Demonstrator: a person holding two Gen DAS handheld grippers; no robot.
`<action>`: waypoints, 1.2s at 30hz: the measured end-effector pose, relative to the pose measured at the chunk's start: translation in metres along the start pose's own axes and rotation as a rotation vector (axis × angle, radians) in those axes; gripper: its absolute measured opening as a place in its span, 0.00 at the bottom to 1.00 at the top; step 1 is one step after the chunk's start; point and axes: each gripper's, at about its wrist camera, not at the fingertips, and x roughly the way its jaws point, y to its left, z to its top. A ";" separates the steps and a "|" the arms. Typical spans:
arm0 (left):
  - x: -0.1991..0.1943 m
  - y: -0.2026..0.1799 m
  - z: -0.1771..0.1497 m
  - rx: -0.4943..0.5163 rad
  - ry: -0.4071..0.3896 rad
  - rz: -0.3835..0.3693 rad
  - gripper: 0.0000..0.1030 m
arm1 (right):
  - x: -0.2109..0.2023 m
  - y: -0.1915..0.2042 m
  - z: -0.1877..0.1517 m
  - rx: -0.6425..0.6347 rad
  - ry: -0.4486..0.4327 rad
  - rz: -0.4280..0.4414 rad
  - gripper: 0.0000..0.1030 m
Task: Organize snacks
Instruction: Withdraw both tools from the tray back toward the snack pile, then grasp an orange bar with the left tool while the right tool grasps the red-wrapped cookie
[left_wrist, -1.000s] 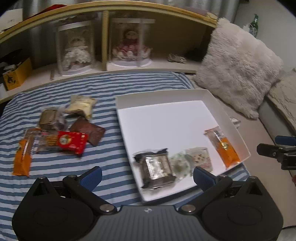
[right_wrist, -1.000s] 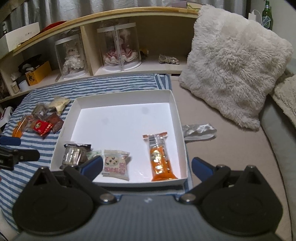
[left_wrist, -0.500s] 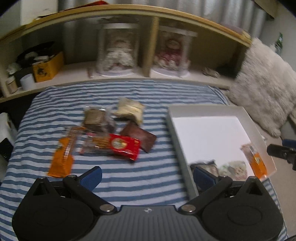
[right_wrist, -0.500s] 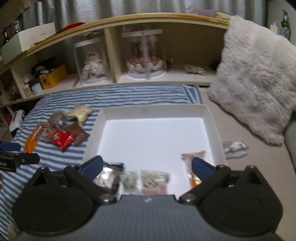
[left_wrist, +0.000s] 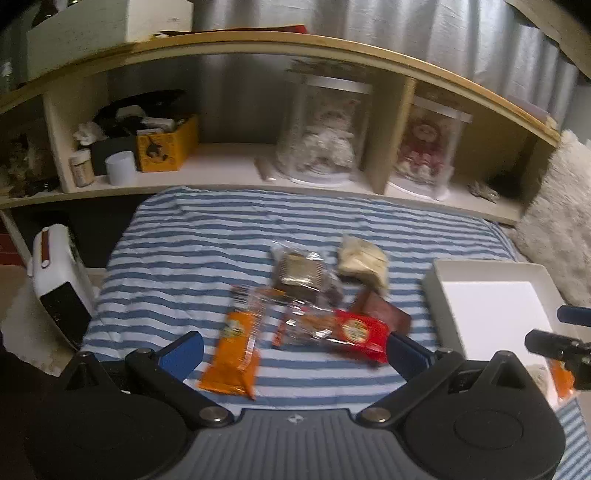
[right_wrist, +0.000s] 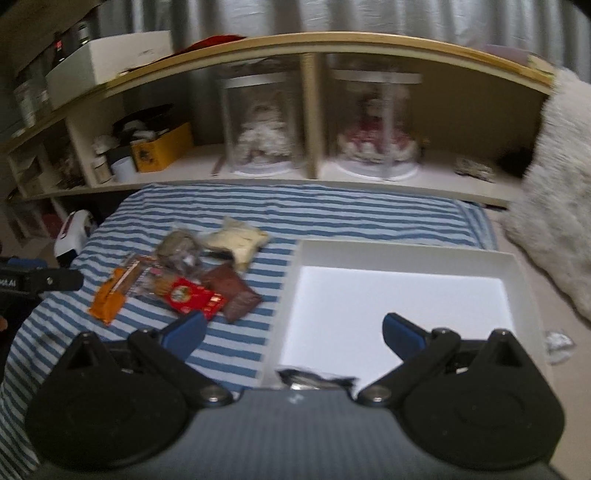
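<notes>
So it's maybe partway done. The shallow white cardboard box (right_wrist: 406, 258) on the right of the blue-and-white striped bed cover (left_wrist: 192, 258) already holds a few packets along its near edge, but a heap of wrapped snacks (left_wrist: 314, 306) sits on the stripes left of it. The left gripper (left_wrist: 293, 349) and right gripper (right_wrist: 291, 328) both hold nothing, fingers spread wide.

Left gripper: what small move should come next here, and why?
Probably ease the left gripper forward and down onto the red snack packet. Its jaws stand open and empty, the packet lies just ahead between them on the striped cloth, and the white tray has room.
</notes>
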 end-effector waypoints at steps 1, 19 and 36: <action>0.002 0.005 0.001 -0.007 -0.005 0.002 1.00 | 0.006 0.006 0.003 -0.011 0.001 0.010 0.99; 0.061 0.067 0.004 -0.145 -0.031 -0.117 1.00 | 0.128 0.119 0.027 -0.385 0.092 0.197 0.93; 0.109 0.085 -0.016 -0.214 0.032 -0.199 1.00 | 0.157 0.143 0.007 -0.552 0.195 0.191 0.56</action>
